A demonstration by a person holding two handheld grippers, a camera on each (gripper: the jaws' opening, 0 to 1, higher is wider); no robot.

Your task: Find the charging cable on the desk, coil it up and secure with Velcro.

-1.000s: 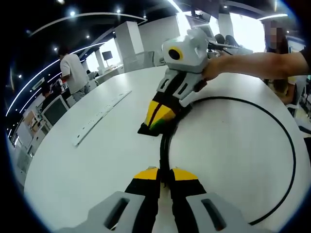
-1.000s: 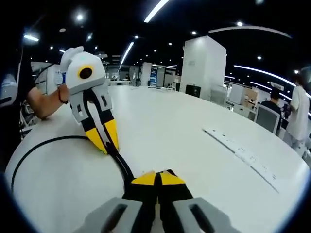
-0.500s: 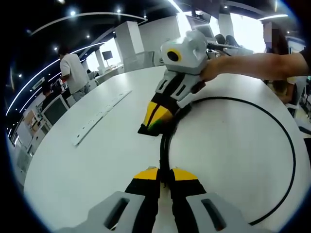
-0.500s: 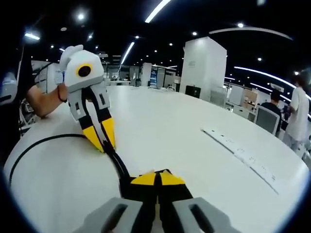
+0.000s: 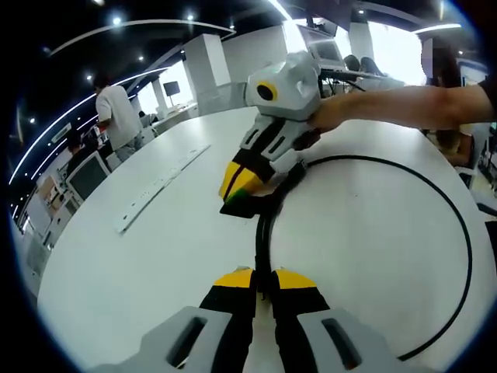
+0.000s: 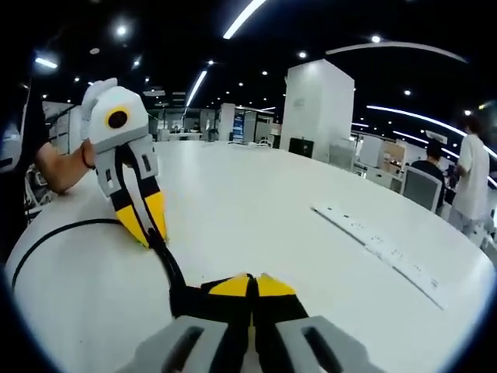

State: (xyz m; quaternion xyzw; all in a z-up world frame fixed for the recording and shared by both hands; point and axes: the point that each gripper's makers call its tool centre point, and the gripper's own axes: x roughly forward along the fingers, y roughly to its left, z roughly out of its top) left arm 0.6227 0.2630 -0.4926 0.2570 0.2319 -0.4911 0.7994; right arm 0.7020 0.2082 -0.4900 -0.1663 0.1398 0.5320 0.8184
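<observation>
A black charging cable (image 5: 262, 233) lies on the white table (image 5: 155, 264) and sweeps into a wide loop (image 5: 469, 241) on the right. My left gripper (image 5: 264, 277) is shut on a doubled stretch of it at the bottom of the left gripper view. A short way ahead, my right gripper (image 5: 242, 196) is shut on the same strands, tips down on the table, with a spot of green at its tips. In the right gripper view my right gripper (image 6: 252, 284) pinches the cable (image 6: 166, 261), and my left gripper (image 6: 144, 231) holds it further along.
A long white strip (image 5: 159, 186) lies flat on the table beyond the cable, also seen in the right gripper view (image 6: 388, 252). A person (image 5: 116, 113) stands past the table's far edge beside desks with monitors. A bare forearm (image 5: 404, 105) reaches in from the right.
My right gripper has shifted a little to the left over the table and rolled slightly, still holding the cable. My left gripper has kept its grip.
</observation>
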